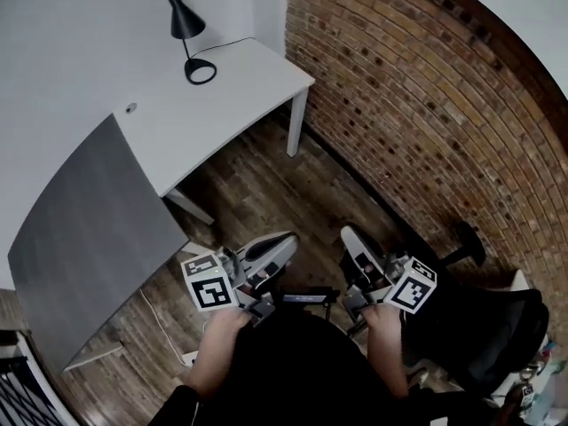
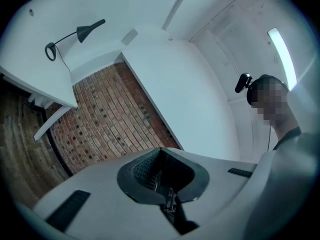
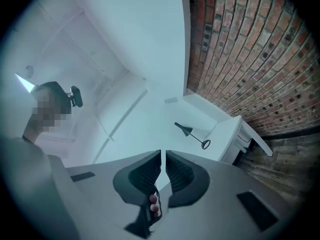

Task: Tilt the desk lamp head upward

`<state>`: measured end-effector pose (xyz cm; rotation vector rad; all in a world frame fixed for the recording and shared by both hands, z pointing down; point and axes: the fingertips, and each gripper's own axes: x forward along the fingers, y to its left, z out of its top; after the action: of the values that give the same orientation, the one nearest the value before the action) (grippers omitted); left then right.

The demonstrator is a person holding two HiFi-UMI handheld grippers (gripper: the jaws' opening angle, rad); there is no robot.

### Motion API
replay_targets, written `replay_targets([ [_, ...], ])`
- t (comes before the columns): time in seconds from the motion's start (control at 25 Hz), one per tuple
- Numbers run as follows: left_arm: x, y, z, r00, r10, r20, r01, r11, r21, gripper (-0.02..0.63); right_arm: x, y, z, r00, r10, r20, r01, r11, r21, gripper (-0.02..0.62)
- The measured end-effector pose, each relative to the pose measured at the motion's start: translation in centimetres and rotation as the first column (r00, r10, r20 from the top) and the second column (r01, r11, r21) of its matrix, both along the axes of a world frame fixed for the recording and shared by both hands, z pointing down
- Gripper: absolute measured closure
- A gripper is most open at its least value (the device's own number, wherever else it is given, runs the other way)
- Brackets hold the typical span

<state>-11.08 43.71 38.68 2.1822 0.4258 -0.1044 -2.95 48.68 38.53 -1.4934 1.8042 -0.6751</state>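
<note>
Two closed grippers (image 1: 286,240) (image 1: 349,235) hover far from lamp (image 1: 187,35).

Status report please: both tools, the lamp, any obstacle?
Left tool and right tool shut, empty. Desk lamp stands on white desk, well ahead, head pointing down, untouched. Nothing seen in the way; black chair off to right.

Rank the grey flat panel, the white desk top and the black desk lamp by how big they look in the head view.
Largest: grey flat panel, though it is nearer the camera, so its lead is unsure.
Next: white desk top, close behind.
Smallest: black desk lamp, clearly.
</note>
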Motion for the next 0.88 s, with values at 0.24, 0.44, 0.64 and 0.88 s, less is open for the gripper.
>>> replay_targets([
  [0.24,4.4,-5.4,-0.9,1.000,0.017,0.000,-0.017,1.000,-0.021,0.594,3.4,-6.1,-0.9,1.000,-0.014,0.022,0.015,0.999,-0.028,0.578],
  [0.44,4.1,-10.4,-0.2,1.000,0.014,0.006,-0.014,0.998,-0.059,0.594,2.7,-11.1,-0.2,0.999,-0.035,0.013,0.036,0.998,-0.057,0.578],
  [0.64,4.1,-14.5,0.2,1.000,0.011,0.011,-0.010,0.998,-0.070,0.594,2.4,-14.7,0.1,0.999,-0.051,0.007,0.052,0.997,-0.064,0.578],
  [0.88,4.7,-17.5,0.4,0.998,-0.051,0.025,0.052,0.996,-0.067,0.594,3.2,-18.2,0.3,0.993,-0.114,0.008,0.114,0.991,-0.072,0.578],
])
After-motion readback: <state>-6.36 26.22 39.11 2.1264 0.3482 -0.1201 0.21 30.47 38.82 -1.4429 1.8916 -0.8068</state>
